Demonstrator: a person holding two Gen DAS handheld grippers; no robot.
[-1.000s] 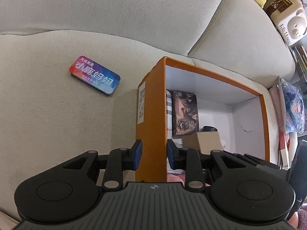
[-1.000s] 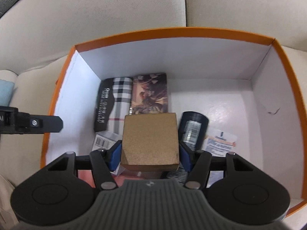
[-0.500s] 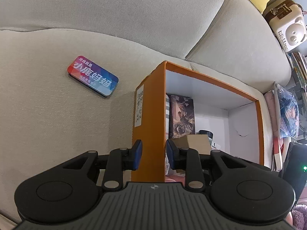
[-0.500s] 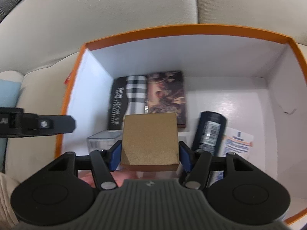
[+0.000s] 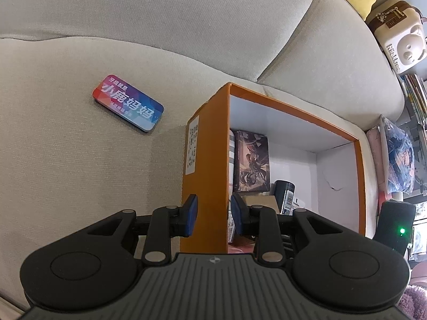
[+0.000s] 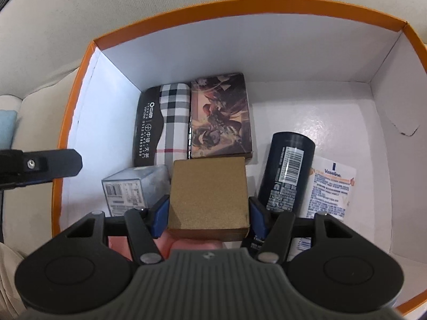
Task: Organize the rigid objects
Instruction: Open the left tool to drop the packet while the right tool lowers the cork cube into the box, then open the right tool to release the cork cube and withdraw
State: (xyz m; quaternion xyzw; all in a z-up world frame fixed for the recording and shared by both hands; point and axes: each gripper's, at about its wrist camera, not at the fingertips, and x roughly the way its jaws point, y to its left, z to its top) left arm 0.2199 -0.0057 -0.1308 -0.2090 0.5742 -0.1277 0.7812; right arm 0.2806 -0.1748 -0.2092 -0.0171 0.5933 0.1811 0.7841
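A brown box [image 6: 208, 194] was held between the pads of the right tongs [image 6: 208, 213], squeezed from both sides, inside the orange box [image 6: 240, 8] and above its floor. Whether it touched the floor could not be told.

The key relation: the free floor lay directly under and just ahead of the brown box, bounded by the picture box [image 6: 220, 116] on the far side, the grey carton [image 6: 133, 186] to its left and the dark bottle [image 6: 288, 170] to its right. The gap was judged only slightly wider than the brown box, so a straight lowering was called for, with little room for sideways drift. The brown box was near-square, so no long axis mattered. The bottle lay with its long axis pointing away from the tongs, a white sachet [image 6: 331, 189] beside it. A plaid case [image 6: 165, 122] was set left of the picture box, against the left wall.

The left tongs [image 5: 212, 216] were seen straddling the left wall of the orange box [image 5: 205, 160], narrow, apparently gripping it to steady it; firm contact could not be confirmed.

A colourful tin [image 5: 128, 106] lay on the sofa [image 5: 66, 173], left of the orange box, long axis slanted. The left tongs were judged nearer to it.
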